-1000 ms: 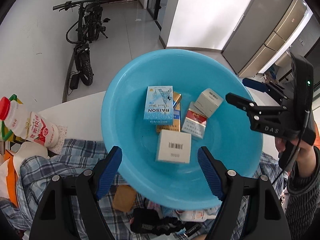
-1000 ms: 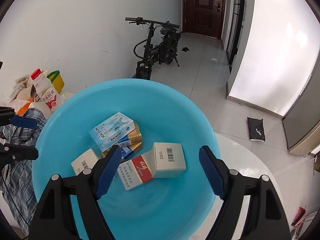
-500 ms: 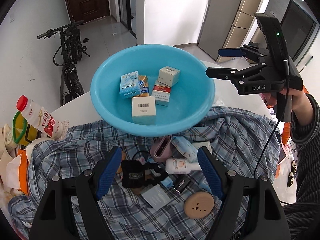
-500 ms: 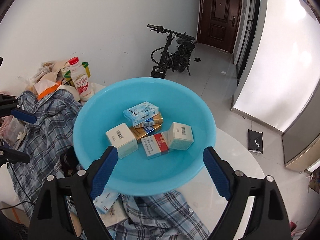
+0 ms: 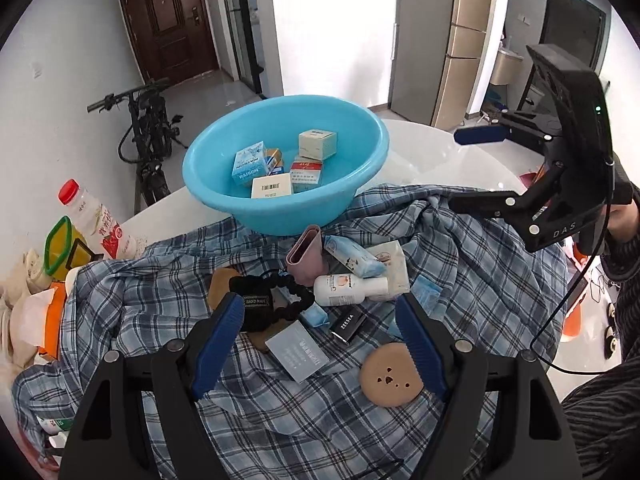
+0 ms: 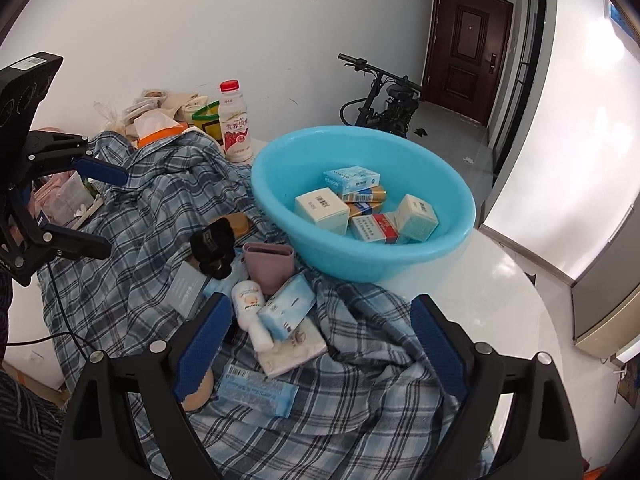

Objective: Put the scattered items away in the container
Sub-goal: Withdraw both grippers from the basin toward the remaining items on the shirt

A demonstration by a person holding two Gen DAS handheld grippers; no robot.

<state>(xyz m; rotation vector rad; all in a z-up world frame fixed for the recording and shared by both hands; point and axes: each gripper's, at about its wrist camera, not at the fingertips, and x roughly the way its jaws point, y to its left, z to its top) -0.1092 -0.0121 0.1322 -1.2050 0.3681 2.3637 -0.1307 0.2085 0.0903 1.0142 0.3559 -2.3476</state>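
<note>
A light blue basin (image 5: 288,216) (image 6: 360,264) stands at the far side of a plaid shirt and holds several small boxes. In front of it lie scattered items: a white bottle (image 5: 348,290) (image 6: 250,300), a mauve case (image 5: 306,254) (image 6: 270,264), a tissue pack (image 5: 354,258) (image 6: 286,310), a black scrunchie (image 5: 264,300), a black box (image 5: 348,324), a round tan compact (image 5: 390,374) and a grey-blue card (image 5: 298,354). My left gripper (image 5: 320,304) (image 6: 108,210) hovers open above them. My right gripper (image 6: 320,304) (image 5: 466,168) is opening, gripping nothing.
The plaid shirt (image 6: 360,400) covers the near part of a white round table (image 6: 500,300). A red-capped drink bottle (image 6: 235,124) and bags stand at the table's far left by the wall. A bicycle (image 6: 384,104) is parked on the floor behind the basin.
Both grippers have drawn back from over the basin toward the near side, bringing the scattered items on the shirt into view. The right jaws have widened.
</note>
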